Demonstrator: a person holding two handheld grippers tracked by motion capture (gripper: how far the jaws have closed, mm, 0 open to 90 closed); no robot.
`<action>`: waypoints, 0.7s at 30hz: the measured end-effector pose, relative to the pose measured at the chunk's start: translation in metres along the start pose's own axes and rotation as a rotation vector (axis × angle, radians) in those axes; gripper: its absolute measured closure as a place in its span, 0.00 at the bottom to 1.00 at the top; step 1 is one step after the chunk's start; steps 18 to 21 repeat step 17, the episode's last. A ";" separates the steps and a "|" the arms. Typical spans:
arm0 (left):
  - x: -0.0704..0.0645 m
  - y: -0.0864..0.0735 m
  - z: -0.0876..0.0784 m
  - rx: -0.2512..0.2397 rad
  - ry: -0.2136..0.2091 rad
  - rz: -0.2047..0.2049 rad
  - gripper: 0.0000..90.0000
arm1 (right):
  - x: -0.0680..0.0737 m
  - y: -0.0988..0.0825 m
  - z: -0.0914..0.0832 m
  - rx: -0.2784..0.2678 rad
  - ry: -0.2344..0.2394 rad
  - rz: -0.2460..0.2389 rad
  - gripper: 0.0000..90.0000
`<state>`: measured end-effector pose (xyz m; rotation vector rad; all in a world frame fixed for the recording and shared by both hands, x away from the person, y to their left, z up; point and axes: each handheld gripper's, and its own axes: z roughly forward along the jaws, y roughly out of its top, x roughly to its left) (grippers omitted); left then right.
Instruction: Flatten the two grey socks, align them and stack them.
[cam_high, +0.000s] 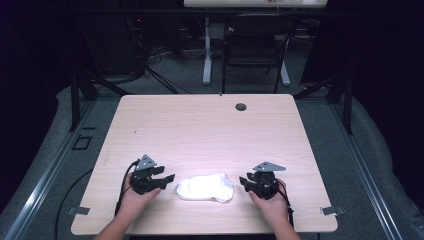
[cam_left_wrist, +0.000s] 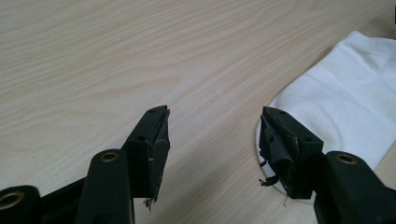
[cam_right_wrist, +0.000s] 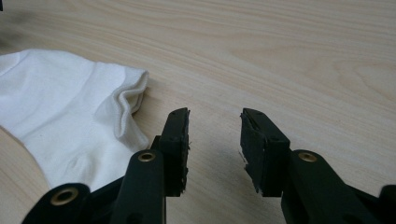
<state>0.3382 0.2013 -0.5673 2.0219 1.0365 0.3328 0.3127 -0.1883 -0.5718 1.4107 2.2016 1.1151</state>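
Two grippers sit low at the near edge of the table (cam_high: 210, 125), and I watch them from above and through their own cameras. A white sock (cam_high: 205, 188) lies flat between them, and I place everything else by it. My left gripper (cam_high: 167, 179) is just left of the sock. Its jaws stand apart over bare wood with nothing between them; in the left gripper view (cam_left_wrist: 212, 140) one jaw hangs over the sock's (cam_left_wrist: 345, 107) edge, and I cannot tell whether it touches. My right gripper (cam_high: 245, 181) is just right of the sock, near its cuff. Its jaws are apart too, holding nothing, and in the right gripper view (cam_right_wrist: 215, 144) the sock's (cam_right_wrist: 60, 116) folded cuff lies just beside one jaw. Beyond the sock, the tabletop runs bare to a small round hole (cam_high: 241, 106) near the far edge. Farther still, a dark chair (cam_high: 255, 45) stands on the floor.
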 end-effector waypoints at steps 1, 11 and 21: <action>0.001 0.000 0.000 0.000 -0.005 -0.003 0.47 | 0.000 0.000 0.000 0.000 0.000 0.001 0.69; 0.003 0.000 0.000 -0.002 -0.010 -0.029 0.45 | 0.003 0.000 0.002 -0.006 0.013 -0.004 0.62; 0.004 0.000 0.001 -0.005 -0.012 -0.045 0.45 | 0.002 0.000 0.001 -0.019 0.018 0.003 0.59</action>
